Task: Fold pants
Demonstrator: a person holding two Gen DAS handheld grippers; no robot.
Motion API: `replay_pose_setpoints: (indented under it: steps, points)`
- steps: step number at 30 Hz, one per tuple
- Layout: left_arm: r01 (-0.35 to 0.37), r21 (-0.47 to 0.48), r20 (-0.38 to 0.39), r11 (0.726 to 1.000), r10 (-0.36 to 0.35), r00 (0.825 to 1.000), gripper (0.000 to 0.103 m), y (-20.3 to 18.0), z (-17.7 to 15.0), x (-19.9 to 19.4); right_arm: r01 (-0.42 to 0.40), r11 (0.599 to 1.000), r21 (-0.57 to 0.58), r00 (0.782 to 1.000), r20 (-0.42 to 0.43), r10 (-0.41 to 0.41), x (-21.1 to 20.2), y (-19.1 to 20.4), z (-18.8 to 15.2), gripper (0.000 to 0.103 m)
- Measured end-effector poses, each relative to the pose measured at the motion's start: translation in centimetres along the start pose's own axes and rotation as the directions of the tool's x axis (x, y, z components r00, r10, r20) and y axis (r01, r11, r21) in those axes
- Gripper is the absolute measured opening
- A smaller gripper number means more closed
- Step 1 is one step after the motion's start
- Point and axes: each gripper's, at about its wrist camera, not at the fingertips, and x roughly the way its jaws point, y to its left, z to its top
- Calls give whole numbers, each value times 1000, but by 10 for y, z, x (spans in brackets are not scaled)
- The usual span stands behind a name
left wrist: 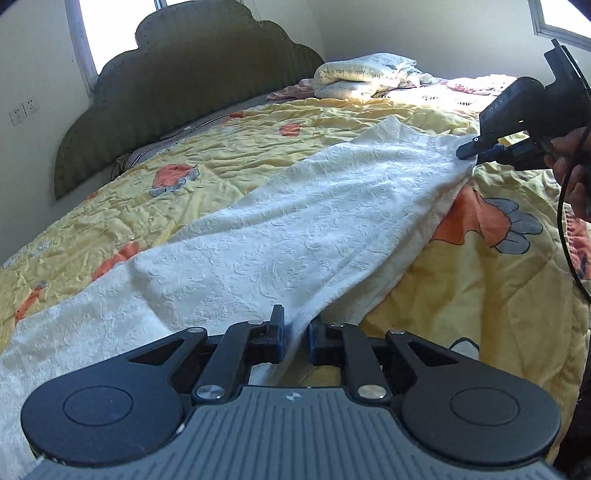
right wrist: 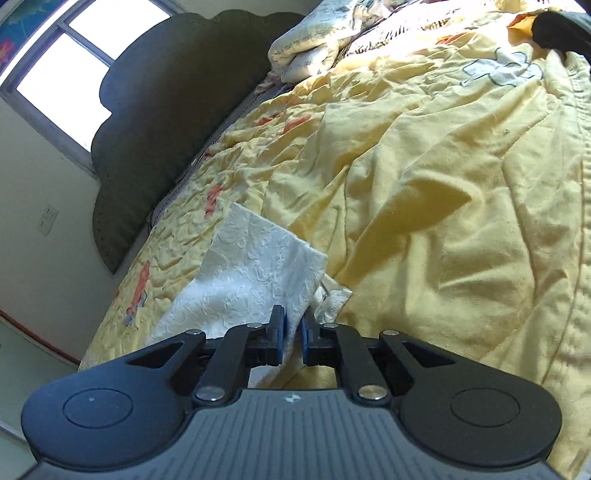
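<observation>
White textured pants (left wrist: 295, 221) lie stretched in a long band across a yellow bedspread (left wrist: 461, 295). At the near end my left gripper (left wrist: 296, 332) stands open by a small gap; the pants' side edge runs between its pads without being pinched. At the far end my right gripper (left wrist: 466, 151), held by a person's hand (left wrist: 572, 162), has its tip on the hem. In the right wrist view, the right gripper (right wrist: 293, 328) is shut on a fold of the pants (right wrist: 251, 266), whose hem corner lies just ahead on the bedspread (right wrist: 443, 184).
A dark green scalloped headboard (left wrist: 184, 92) stands against the wall on the left. A folded pale quilt (left wrist: 362, 77) sits at the far end of the bed. The bedspread is wrinkled, with orange cartoon prints. A dark object (right wrist: 561, 26) shows at the top right.
</observation>
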Motion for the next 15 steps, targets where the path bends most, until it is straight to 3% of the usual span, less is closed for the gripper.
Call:
replay_pose_setpoints:
  steps: [1,3,4,5,6,8,9,11,12,13,15]
  points:
    - [21,-16,-1,1000,-21,1000,30,4,2,-4,68,997,-32,995,73,-65,-10,7,-1,17]
    - [46,-56,10,997,-46,999,45,11,6,-12,213,966,-147,954,247,-172,-29,32,-7,21]
    - [63,-85,22,994,-61,998,53,17,6,-18,223,949,-222,941,302,-150,-36,48,-12,21]
    - [78,-114,34,990,-75,997,56,22,7,-23,187,932,-311,946,313,-85,-39,65,-18,21]
    - [93,-147,45,985,-87,995,60,27,7,-29,131,905,-404,960,278,-14,-39,83,-26,24]
    - [101,-199,58,975,-91,994,62,37,5,-38,-12,821,-570,991,103,86,-24,118,-47,52]
    - [89,-231,55,969,-79,995,63,44,3,-43,-78,789,-610,994,11,106,-15,128,-58,58]
    - [39,-283,37,958,-29,999,63,59,-5,-50,-149,736,-661,988,-128,86,7,141,-85,61]
    - [5,-307,24,952,3,1000,63,67,-9,-54,-152,707,-691,982,-188,28,22,143,-101,61]
    - [-46,-339,2,940,50,999,63,79,-16,-60,-125,688,-714,982,-187,-16,29,144,-110,61]
    - [-134,-401,-33,906,132,991,63,105,-30,-76,-45,638,-768,995,-90,-38,24,153,-128,62]
